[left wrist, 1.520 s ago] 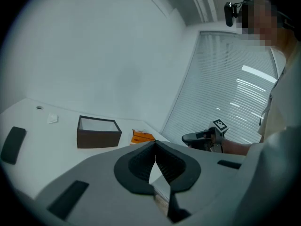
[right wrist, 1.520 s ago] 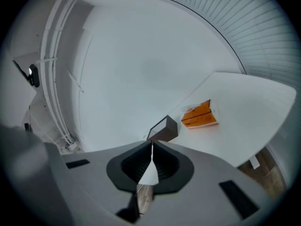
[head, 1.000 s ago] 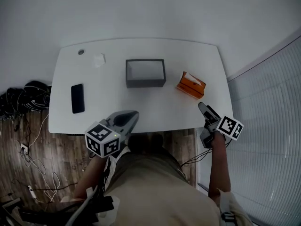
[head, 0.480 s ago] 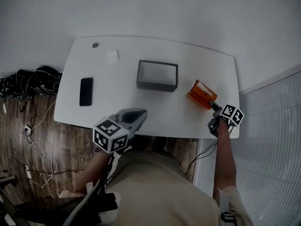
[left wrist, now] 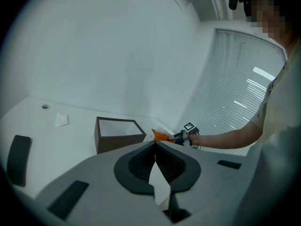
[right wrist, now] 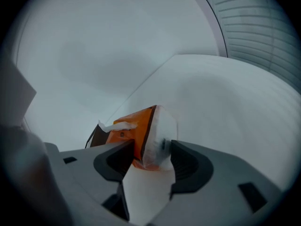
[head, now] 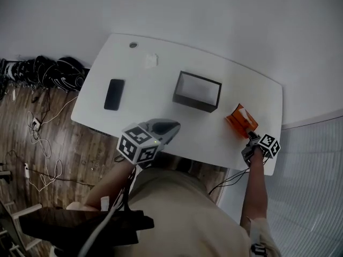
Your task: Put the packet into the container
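A person stands at a white table (head: 161, 84) with a hand-held gripper in each hand. The right gripper (head: 247, 138) reaches out to the table's right end. In the right gripper view its jaws stand partly apart with an orange plastic packet with a white end (right wrist: 141, 135) wedged between them. Both pads seem to press the packet's near end, which lies on the tabletop. The left gripper (left wrist: 155, 145) waits at the near table edge, its jaws drawn together with nothing between them.

The container, a dark open-topped rectangular box (head: 194, 101), stands well apart from the right gripper, ahead of it and to its left, and straight ahead of the left gripper. A flat black phone (head: 114, 94) and a small white scrap (head: 151, 61) lie far to the left gripper's left.

The step in hand looks like taking hold of the packet. Next, the right gripper would likely need a firm squeeze, a lift clear of the table, then a carry leftward over the box's rim before letting go.
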The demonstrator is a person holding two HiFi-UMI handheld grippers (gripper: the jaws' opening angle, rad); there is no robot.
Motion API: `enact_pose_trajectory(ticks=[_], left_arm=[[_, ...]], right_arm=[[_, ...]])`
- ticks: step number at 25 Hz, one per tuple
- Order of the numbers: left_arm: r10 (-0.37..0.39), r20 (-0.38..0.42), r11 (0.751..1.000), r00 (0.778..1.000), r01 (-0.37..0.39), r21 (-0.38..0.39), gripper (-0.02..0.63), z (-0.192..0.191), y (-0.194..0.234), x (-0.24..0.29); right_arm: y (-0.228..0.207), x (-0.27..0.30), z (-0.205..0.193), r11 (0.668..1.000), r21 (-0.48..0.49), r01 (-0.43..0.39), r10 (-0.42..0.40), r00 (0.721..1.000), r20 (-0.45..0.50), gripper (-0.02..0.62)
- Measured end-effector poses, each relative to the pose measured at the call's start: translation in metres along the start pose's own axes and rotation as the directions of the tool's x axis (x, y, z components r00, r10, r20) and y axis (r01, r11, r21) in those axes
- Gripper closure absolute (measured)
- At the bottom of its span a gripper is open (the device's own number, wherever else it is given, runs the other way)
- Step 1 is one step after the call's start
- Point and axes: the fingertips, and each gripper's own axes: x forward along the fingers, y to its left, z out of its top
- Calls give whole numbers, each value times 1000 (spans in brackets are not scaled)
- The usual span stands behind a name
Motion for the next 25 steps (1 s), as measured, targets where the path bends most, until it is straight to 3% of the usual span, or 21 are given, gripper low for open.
enact_pose_trajectory(ticks=[13,22,25], left_arm=[[-2,-28,1000,1000,2,-18,600,-9,0,2],[-22,-32,1000,999,22,-19,600,-12,-1,9],[-12,-36,1000,999,12,-21,600,-20,5,9]], right_arm=[[0,-9,-2,999,-32,28,-26,999,36,418],[1,-20,0,1000,-29,-5,7,997,82,436],[4,-10,-7,997,-78,-29,34,998,57,439]])
